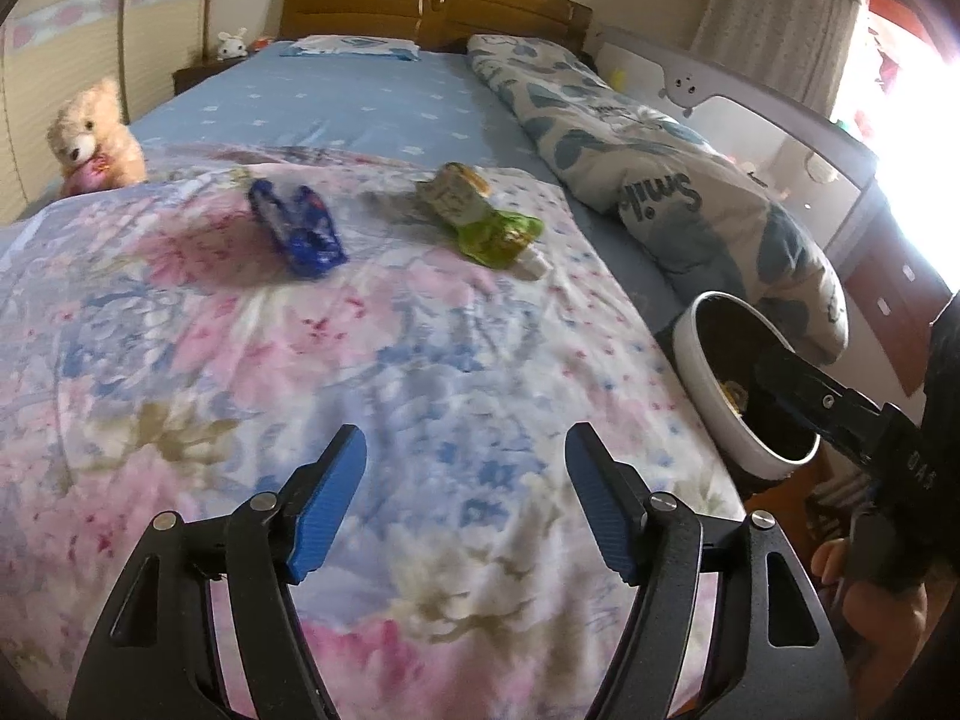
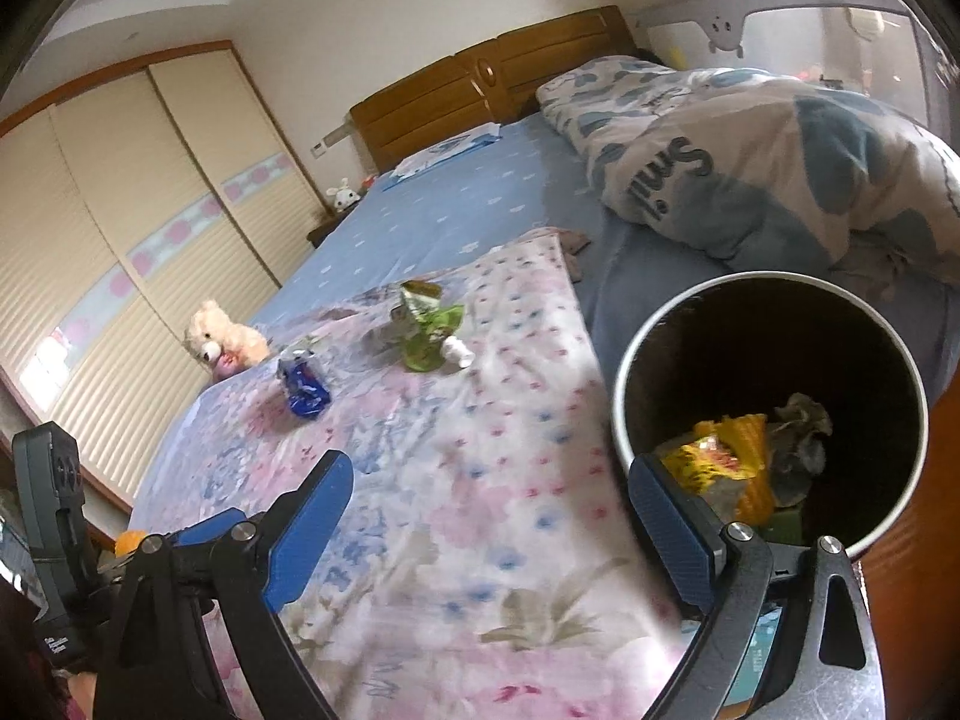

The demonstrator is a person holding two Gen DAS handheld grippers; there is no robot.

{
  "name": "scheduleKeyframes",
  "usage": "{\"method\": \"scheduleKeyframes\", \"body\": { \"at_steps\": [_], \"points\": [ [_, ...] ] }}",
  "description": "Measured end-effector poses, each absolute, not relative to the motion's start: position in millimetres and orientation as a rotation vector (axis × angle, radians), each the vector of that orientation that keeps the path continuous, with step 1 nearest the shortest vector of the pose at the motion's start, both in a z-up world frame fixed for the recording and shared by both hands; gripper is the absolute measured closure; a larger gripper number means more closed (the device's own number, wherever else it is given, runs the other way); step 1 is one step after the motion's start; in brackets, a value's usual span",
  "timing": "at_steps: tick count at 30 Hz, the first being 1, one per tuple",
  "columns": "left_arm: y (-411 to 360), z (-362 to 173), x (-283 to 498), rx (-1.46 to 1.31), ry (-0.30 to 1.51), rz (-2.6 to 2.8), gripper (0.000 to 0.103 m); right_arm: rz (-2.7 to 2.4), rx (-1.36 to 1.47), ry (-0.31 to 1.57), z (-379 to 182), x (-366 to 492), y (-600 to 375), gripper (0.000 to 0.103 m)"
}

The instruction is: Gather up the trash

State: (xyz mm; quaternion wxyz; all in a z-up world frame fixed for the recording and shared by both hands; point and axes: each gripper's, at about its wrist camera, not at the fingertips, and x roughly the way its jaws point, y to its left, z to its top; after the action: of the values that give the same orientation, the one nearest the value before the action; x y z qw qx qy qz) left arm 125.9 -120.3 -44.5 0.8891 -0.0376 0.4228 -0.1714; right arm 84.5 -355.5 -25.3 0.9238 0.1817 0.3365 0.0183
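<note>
My left gripper (image 1: 465, 501) and right gripper (image 2: 489, 531): both wide, empty. Between pickups. Blue wrapper (image 1: 298, 230), green pouch (image 1: 480, 217) far on floral blanket (image 1: 360, 372); bin (image 2: 636, 360) right (part-filled). Next: reach, pinch wrapper.

Left gripper (image 1: 465, 450): black angular arms, silver round screws at the pivots, ribbed blue pads on the fingers (image 1: 327, 504). Right gripper (image 2: 489, 480) is built the same, black frame, steel screws, blue textured pads. Left of it sits a black handle unit (image 2: 51, 534) with small white lettering.
</note>
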Motion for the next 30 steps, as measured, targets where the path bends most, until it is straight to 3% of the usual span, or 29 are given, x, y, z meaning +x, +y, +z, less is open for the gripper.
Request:
{"method": "scheduleKeyframes", "body": {
  "at_steps": [9, 30],
  "points": [
    [-92, -45, 125, -0.074, 0.861, -0.284, 0.023, 0.082, 0.347, 0.703, -27, 94, -328, 0.009],
    [-61, -67, 174, -0.086, 0.932, -0.197, 0.021, 0.15, 0.267, 0.788, -55, 162, -299, 0.008]
  ]
}}
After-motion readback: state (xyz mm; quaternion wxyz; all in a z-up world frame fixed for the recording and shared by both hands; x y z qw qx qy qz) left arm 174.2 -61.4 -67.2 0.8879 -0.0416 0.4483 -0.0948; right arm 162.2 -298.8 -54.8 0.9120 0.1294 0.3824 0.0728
